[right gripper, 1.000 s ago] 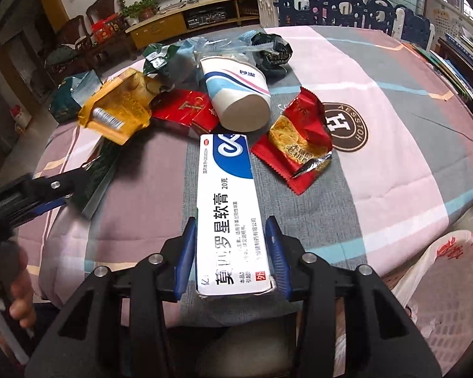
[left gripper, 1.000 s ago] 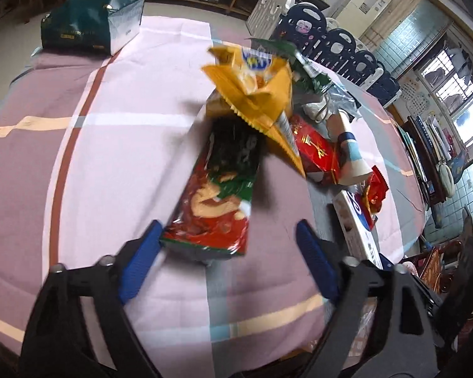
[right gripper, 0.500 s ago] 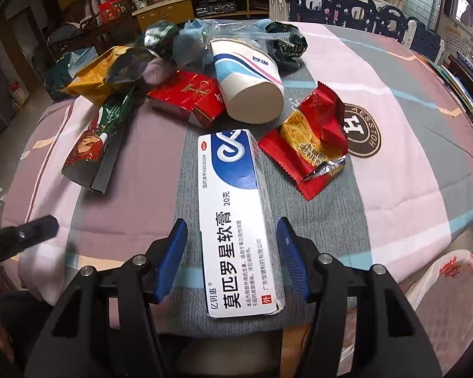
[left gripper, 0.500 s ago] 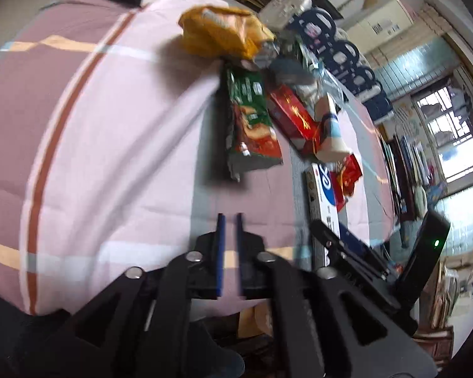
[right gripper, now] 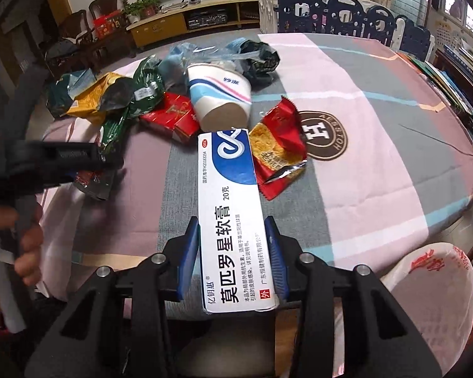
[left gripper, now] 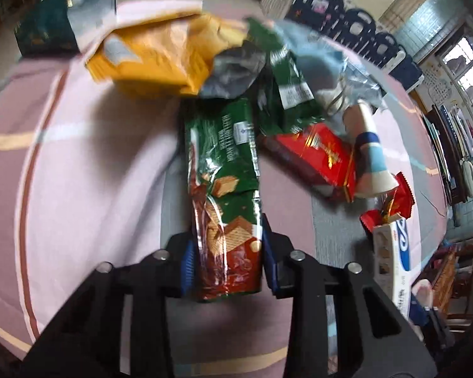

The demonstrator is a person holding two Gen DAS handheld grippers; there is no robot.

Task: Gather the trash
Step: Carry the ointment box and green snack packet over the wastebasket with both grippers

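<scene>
A green wafer wrapper point(left gripper: 224, 163) lies lengthwise on the pink tablecloth. Its near end sits between the blue pads of my left gripper point(left gripper: 228, 258), whose jaws are closing and touch both edges. A white and blue ointment box point(right gripper: 228, 189) lies near the table's front edge. My right gripper point(right gripper: 233, 252) has its jaws closing on the box's near half, pads against both long sides. The left gripper point(right gripper: 63, 157) also shows at the left of the right wrist view, held by a hand point(right gripper: 25, 245).
Behind lie a yellow bag point(left gripper: 154, 60), a flat red packet point(left gripper: 318, 157), a tipped paper cup point(right gripper: 219, 94), a red snack wrapper point(right gripper: 277, 148) and dark crumpled bags. A white plastic bag point(right gripper: 435, 299) hangs below the table edge at the right.
My left gripper drew back with narrowed jaws, then came forward onto the wafer wrapper's near end. The right jaws widened around the box and have narrowed onto it again.
</scene>
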